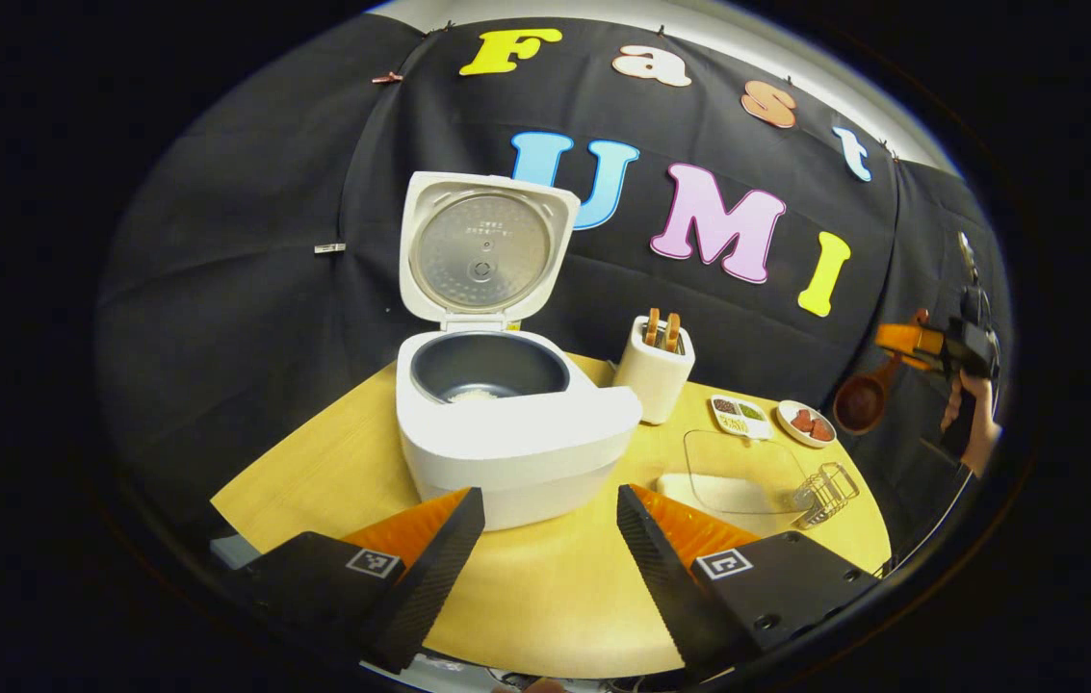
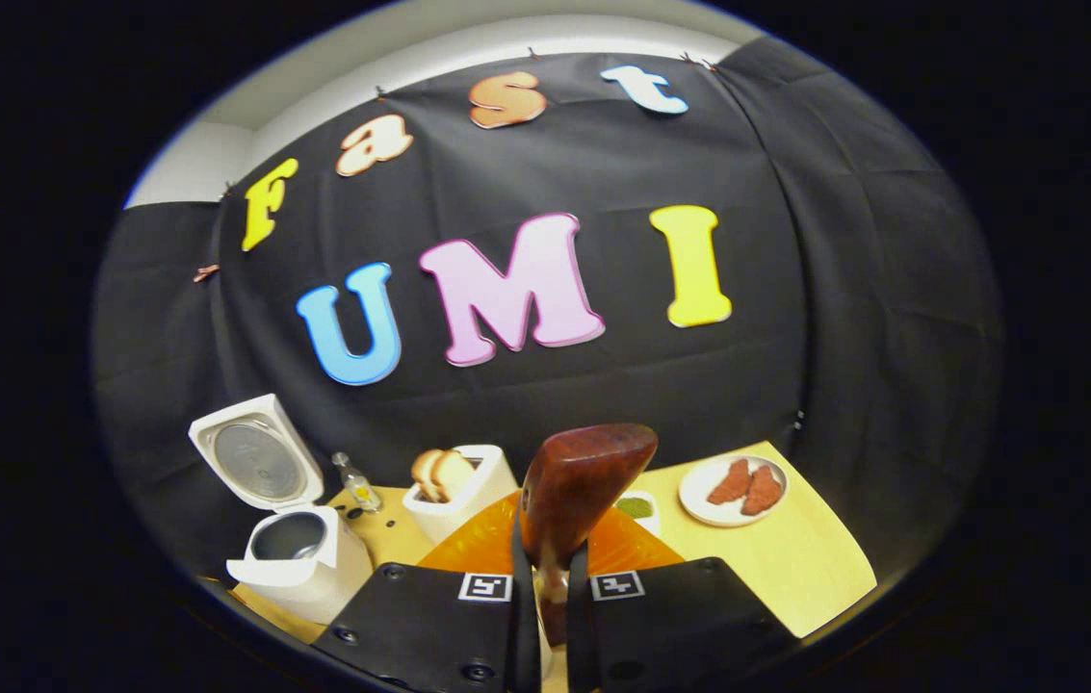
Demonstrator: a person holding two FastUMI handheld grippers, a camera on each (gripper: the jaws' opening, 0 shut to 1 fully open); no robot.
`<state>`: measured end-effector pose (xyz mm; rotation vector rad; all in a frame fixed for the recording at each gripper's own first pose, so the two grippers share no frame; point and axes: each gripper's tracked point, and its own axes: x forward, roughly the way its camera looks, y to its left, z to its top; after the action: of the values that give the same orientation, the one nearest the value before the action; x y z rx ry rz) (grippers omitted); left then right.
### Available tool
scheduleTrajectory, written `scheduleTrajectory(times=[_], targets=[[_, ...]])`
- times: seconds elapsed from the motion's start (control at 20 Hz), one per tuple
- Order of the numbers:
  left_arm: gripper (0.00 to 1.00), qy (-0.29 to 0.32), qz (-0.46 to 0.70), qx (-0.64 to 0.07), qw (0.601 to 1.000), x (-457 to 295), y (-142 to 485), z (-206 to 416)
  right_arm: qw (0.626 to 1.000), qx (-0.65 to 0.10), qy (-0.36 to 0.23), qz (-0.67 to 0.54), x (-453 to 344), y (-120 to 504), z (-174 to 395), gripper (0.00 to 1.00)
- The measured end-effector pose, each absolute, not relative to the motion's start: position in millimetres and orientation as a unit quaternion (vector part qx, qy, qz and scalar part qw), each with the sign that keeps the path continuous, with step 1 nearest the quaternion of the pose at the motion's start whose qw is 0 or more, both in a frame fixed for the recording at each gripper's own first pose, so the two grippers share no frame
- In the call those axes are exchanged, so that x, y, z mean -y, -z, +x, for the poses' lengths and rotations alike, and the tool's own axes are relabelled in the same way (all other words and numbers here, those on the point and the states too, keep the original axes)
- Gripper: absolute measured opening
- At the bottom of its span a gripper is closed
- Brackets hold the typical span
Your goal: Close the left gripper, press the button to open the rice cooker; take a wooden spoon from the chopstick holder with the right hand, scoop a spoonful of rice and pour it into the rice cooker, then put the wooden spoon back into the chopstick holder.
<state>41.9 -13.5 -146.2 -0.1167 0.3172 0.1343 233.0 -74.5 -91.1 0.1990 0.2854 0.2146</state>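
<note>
The rice cooker [image 1: 506,423] sat on the round table [image 1: 545,597] with its lid [image 1: 482,248] standing straight up and a little rice in the pot. Just beside the cooker stood the chopstick holder [image 1: 656,371]. The left gripper [image 1: 550,539] was wide open in front of the cooker, with nothing in it. Far off to the side of the cooker, the right gripper [image 2: 550,577] had its two fingers squeezed tight on the wooden spoon [image 2: 579,486], up in the air.
</note>
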Motion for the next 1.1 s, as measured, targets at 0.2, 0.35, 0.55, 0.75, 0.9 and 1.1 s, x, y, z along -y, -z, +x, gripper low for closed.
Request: scheduleTrajectory(times=[0.2,0.35,0.55,0.75,0.9,1.1], targets=[[0.96,-0.094,-0.055,-0.158,0.981,35.4,133.1,48.0,0.974,-0.17,-0.076,0.131,129.2,127.0,248.5,0.1],[0.96,-0.126,-0.056,-0.16,0.977,41.4,125.2,50.0,0.964,-0.201,-0.073,0.158,148.7,161.1,255.8,0.15],[0.96,-0.149,-0.06,-0.163,0.973,52.1,120.5,47.9,0.947,-0.254,-0.087,0.178,155.3,212.7,246.9,0.15],[0.96,-0.175,-0.051,-0.165,0.969,49.4,113.5,46.3,0.936,-0.281,-0.084,0.194,156.2,254.9,250.1,0.15],[0.96,-0.188,-0.041,-0.157,0.969,42.7,102.4,50.4,0.927,-0.296,-0.062,0.22,157.4,270.7,254.3,0.17],[0.96,-0.202,-0.039,-0.122,0.971,18.7,68.1,63.3,0.918,-0.301,-0.048,0.253,159.0,271.2,250.6,0.26]])
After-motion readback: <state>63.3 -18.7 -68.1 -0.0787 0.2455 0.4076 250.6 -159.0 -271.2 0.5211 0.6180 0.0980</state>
